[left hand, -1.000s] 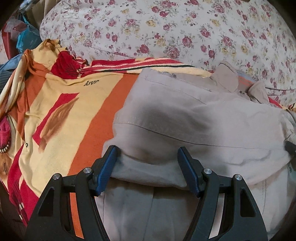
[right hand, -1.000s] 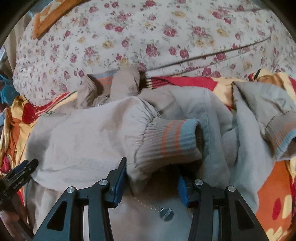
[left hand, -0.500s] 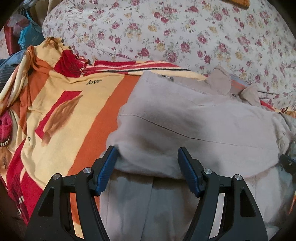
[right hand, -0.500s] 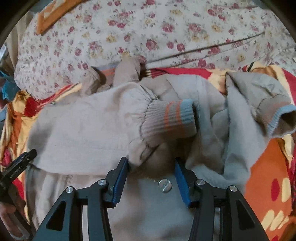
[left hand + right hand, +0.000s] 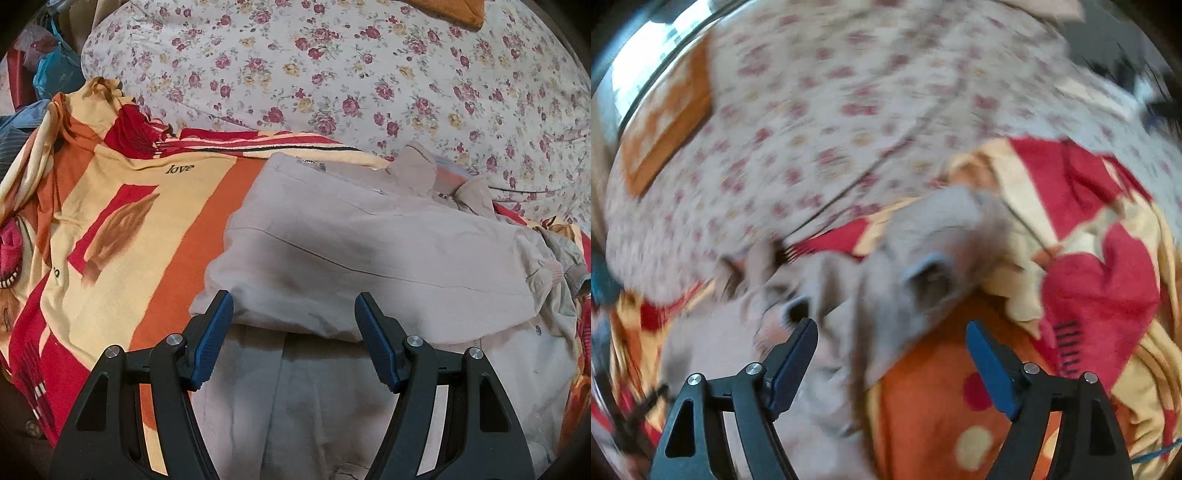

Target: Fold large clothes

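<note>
While the beige cotton jacket (image 5: 369, 240) lies on the orange, yellow and red patterned blanket (image 5: 140, 229) covering the bed, my left gripper (image 5: 293, 339) hovers over the folded-over sleeve (image 5: 332, 295), its blue-padded jaws spread, the sleeve's edge between them but not pinched. My right gripper (image 5: 890, 362) is opening, nothing caught between its jaws; its view is smeared, yet the other sleeve's ribbed cuff (image 5: 931, 280) shows just ahead, hanging off the jacket's side onto the blanket. A floral-print quilt (image 5: 369, 74) is heaped behind the jacket.

One sleeve looks laid across the body; the second, I judge, comes next. To do it well I would take that loose sleeve near the cuff, pinch only its own layers and not the blanket beneath, then carry it low and straight across the chest so it lands flat on the first. My left tool should press lightly on the folded sleeve so it does not slide. Pulling too high would drag the whole jacket askew.
</note>
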`<state>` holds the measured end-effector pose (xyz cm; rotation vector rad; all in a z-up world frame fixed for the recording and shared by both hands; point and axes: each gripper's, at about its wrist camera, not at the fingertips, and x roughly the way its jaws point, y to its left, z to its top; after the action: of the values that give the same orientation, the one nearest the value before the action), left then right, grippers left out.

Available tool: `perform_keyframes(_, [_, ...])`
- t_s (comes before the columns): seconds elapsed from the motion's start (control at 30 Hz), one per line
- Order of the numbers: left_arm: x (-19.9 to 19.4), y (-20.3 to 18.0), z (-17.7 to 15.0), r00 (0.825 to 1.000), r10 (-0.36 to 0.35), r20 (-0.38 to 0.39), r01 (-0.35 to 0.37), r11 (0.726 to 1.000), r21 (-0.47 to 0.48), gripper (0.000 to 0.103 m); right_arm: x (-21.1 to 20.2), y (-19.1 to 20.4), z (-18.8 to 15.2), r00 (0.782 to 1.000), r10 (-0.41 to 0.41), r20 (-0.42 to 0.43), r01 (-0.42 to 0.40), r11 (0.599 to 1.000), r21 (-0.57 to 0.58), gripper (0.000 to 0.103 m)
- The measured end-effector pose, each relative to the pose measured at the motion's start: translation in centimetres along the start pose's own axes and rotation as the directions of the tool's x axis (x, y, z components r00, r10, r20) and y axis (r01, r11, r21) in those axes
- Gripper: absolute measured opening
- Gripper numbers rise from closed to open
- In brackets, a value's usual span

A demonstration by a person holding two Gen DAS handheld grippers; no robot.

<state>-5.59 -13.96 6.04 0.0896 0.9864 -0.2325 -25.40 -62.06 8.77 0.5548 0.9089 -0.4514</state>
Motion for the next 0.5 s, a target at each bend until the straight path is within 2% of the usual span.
perform_keyframes(0.17, [0.2,-0.3,-0.2,1.0,0.005,-0.009,-0.005,1.0,0.015,0.069,3.7,-3.0,2.2,0.998,0.048,-0.048,-0.041,0.989,0.139,0.081])
perform_keyframes(0.23, [0.3,-0.3,-0.2,1.0,0.008,-0.014,-0.008,1.0,0.018,0.069,5.2,-3.8,2.7,0.992,0.113,-0.056,-0.1,0.977,0.187,0.079])
perform_keyframes(0.3, [0.4,-0.3,-0.3,1.0,0.008,-0.019,-0.008,1.0,0.017,0.069,6.1,-3.9,3.3,0.986,0.158,-0.048,-0.146,0.97,0.195,0.05])
perform_keyframes(0.33, [0.4,-0.2,-0.3,1.0,0.009,-0.021,-0.009,1.0,0.015,0.069,6.1,-3.7,3.4,0.989,0.143,-0.047,-0.133,0.975,0.177,0.032])
perform_keyframes(0.4, [0.5,0.0,-0.2,1.0,0.01,-0.023,-0.009,1.0,0.012,0.069,5.0,-2.8,3.9,0.993,0.114,-0.013,-0.112,0.988,0.107,0.023])
perform_keyframes(0.43, [0.4,0.2,-0.2,1.0,0.008,-0.021,-0.008,1.0,0.008,0.069,4.4,-2.5,4.1,0.994,0.109,0.003,-0.109,0.991,0.075,0.015])
perform_keyframes(0.5, [0.4,0.4,-0.1,1.0,0.004,-0.018,-0.004,1.0,-0.005,0.069,2.1,-1.2,4.8,0.993,0.108,0.053,-0.108,0.994,-0.007,0.013])
